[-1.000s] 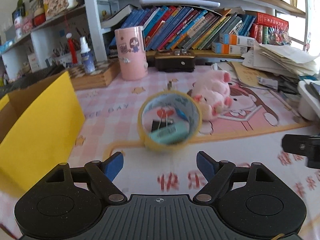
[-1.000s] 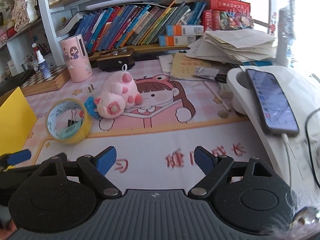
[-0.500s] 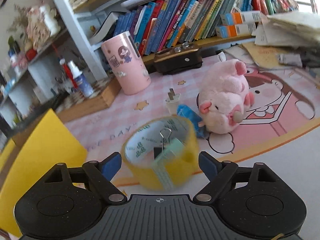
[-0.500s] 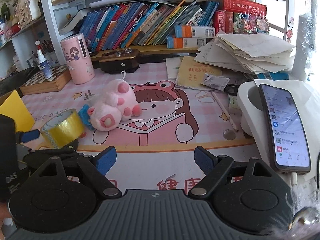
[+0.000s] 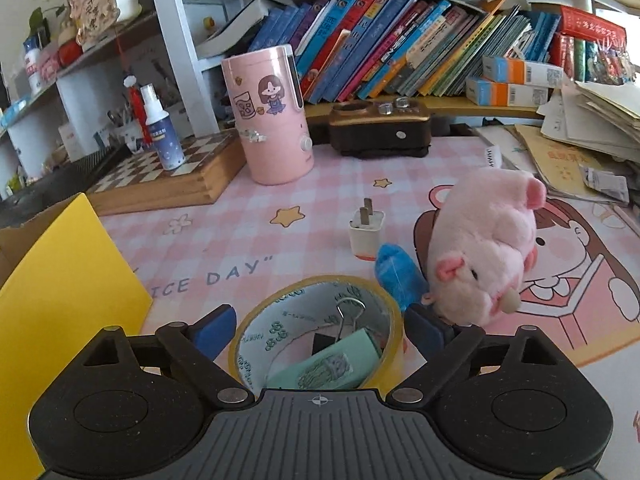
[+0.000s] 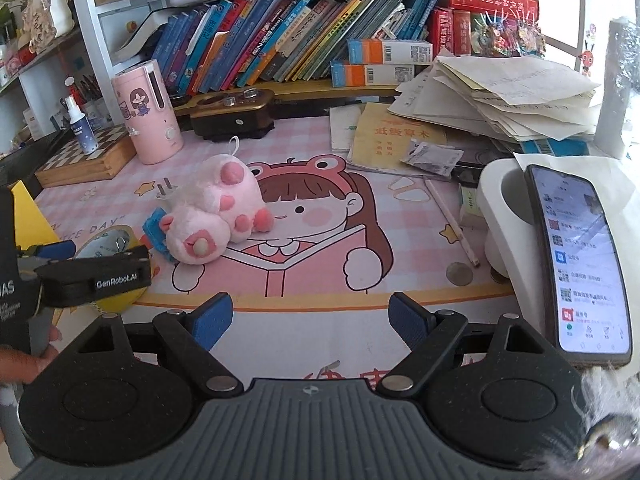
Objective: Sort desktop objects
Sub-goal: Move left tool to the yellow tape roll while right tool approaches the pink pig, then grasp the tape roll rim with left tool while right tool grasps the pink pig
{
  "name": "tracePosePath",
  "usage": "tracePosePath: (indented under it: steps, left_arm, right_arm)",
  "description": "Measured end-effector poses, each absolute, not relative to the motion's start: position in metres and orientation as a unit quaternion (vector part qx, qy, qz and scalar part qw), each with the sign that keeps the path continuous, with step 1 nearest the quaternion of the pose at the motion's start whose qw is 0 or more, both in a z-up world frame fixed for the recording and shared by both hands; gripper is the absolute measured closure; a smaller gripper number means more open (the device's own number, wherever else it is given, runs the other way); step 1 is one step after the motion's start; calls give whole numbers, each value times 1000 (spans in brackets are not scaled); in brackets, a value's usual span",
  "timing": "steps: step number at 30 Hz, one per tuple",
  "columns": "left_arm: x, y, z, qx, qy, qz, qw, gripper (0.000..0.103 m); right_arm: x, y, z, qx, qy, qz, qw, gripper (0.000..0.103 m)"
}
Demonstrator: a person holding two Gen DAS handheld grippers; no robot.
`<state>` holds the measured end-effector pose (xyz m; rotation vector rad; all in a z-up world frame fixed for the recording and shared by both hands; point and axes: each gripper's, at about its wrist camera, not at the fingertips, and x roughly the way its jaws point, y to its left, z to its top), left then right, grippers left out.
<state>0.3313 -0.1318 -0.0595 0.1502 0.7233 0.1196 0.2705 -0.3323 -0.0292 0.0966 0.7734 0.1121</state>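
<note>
A yellow tape roll (image 5: pixel 372 300) stands between the open fingers of my left gripper (image 5: pixel 318 330); the pads do not touch it. Inside the roll lie a black binder clip (image 5: pixel 344 320) and a green eraser (image 5: pixel 332 364). A pink plush pig (image 5: pixel 484 244), a blue item (image 5: pixel 396 274) and a white plug (image 5: pixel 366 232) lie just beyond. In the right wrist view the tape roll (image 6: pixel 114 238) is partly hidden by the left gripper (image 6: pixel 92 276). My right gripper (image 6: pixel 310 320) is open and empty above the mat, right of the pig (image 6: pixel 216 212).
A yellow cardboard box (image 5: pixel 60 300) stands at the left. A pink canister (image 5: pixel 272 116), chessboard box (image 5: pixel 164 172) and dark radio (image 5: pixel 380 128) line the back. Paper stacks (image 6: pixel 500 96) and a phone (image 6: pixel 576 256) on a white stand are at the right.
My left gripper has moved forward and down until its open fingers straddle the tape roll. The right gripper has drifted slightly and stays open.
</note>
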Motion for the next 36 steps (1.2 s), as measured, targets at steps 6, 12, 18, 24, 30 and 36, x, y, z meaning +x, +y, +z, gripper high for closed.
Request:
tracePosePath:
  steps: [6, 12, 18, 24, 30, 36]
  left_arm:
    - [333, -127, -57, 72, 370, 69, 924, 9]
    - [341, -120, -65, 47, 389, 68, 918, 9]
    - [344, -108, -67, 5, 395, 55, 917, 11]
    - [323, -100, -48, -38, 368, 40, 928, 12]
    - [275, -91, -13, -85, 329, 37, 940, 12]
    - [228, -82, 7, -110, 313, 47, 942, 11]
  right_arm:
    - [277, -331, -29, 50, 376, 62, 923, 18]
    - [280, -330, -32, 53, 381, 68, 921, 18]
    - [281, -330, -32, 53, 381, 68, 920, 18]
    - [292, -327, -34, 46, 384, 80, 919, 18]
    - [310, -310, -38, 34, 372, 120, 920, 13]
    - [343, -282, -40, 33, 347, 166, 922, 10]
